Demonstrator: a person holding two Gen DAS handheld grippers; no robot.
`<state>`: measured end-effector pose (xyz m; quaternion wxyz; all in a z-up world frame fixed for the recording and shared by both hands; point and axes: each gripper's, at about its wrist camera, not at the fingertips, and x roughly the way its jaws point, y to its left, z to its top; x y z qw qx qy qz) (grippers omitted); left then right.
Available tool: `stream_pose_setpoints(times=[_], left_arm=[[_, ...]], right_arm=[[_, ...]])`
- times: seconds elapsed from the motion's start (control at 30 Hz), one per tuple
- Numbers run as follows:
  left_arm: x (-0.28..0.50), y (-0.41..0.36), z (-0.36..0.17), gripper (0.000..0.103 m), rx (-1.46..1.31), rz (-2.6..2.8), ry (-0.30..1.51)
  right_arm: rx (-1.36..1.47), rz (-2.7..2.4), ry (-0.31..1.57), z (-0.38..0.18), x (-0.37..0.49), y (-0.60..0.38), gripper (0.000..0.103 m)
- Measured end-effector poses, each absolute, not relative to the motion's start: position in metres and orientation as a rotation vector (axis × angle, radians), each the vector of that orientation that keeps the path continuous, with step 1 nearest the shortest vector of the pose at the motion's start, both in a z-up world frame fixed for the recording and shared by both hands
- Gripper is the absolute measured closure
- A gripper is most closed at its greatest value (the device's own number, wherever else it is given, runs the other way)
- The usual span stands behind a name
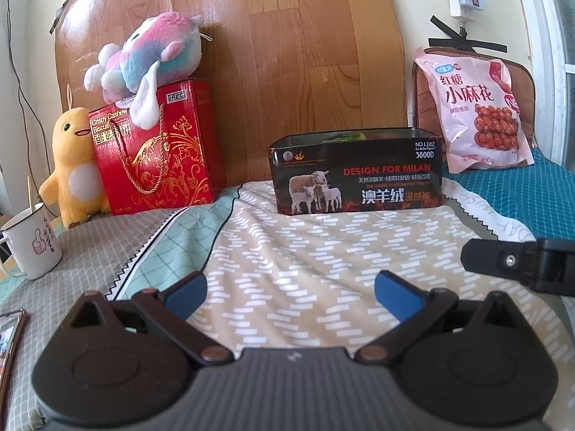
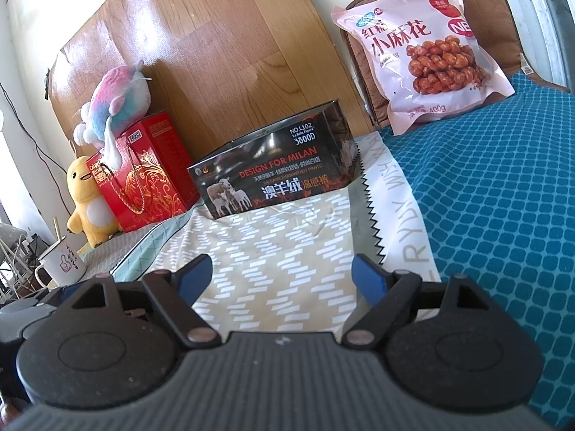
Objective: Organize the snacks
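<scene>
At the bed's far edge, we see a black open-topped tin [image 1: 354, 172] printed with sheep, a pink snack bag [image 1: 474, 115] leaning right of it; our left gripper [image 1: 289, 292] and right gripper [image 2: 282, 276] gape empty.

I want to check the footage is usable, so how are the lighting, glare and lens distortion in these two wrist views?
Left wrist view: bright daylight, sheen on the wooden board, text on the black tin sharp, fisheye bending toward the edges and dark corners. Right wrist view: stronger white glare on the board, the pink snack bag well lit and legible, the tin looks tilted.
</scene>
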<state>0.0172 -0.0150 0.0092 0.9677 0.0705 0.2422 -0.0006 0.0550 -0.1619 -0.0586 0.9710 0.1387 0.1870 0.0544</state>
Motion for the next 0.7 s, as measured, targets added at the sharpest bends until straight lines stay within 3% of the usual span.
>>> stream_pose_setpoints(times=[0.7], left_arm=[[0.0201, -0.0108, 0.0087, 0.000, 0.123, 0.020, 0.505]], right_arm=[[0.281, 0.108, 0.377, -0.0583, 0.0545, -0.1617, 0.016]])
